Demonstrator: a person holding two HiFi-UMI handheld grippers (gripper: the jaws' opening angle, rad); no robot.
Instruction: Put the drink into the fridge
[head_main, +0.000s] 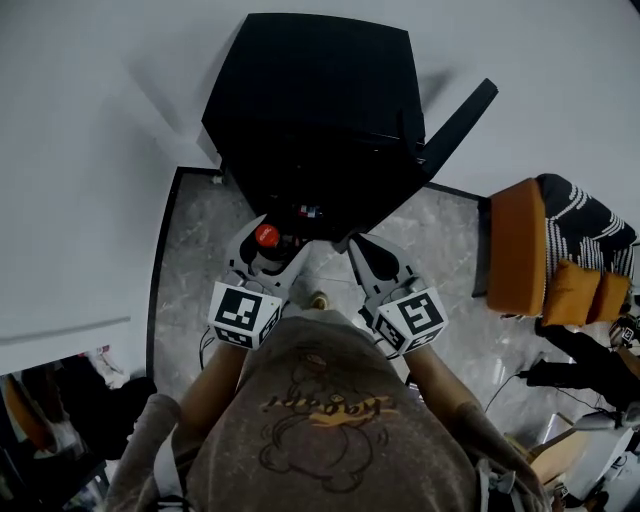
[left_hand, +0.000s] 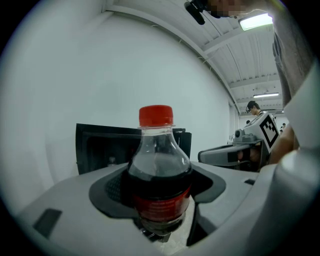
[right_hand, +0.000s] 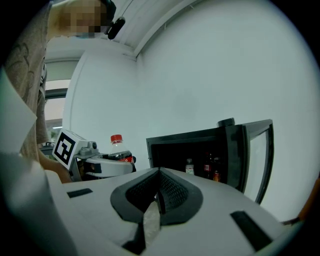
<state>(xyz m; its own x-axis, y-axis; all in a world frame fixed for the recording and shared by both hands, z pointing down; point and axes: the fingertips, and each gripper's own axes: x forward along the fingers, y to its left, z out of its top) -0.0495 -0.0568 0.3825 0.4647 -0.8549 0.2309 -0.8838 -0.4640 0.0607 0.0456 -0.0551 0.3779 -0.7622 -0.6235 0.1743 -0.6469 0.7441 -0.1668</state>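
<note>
Drink bottle (left_hand: 159, 165), clear rounded plastic, red cap (left_hand: 156, 115), dark cola (left_hand: 150, 184), is clamped in the left tongs (head_main: 268, 252); right tongs (right_hand: 158, 194) pinched together, empty.

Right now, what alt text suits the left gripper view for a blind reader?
The left gripper holds a red-capped bottle of dark drink upright. Behind it an open black fridge stands against a white wall; the right gripper shows at the right.

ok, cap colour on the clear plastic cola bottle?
Red bottle cap, best in left gripper view.
</note>
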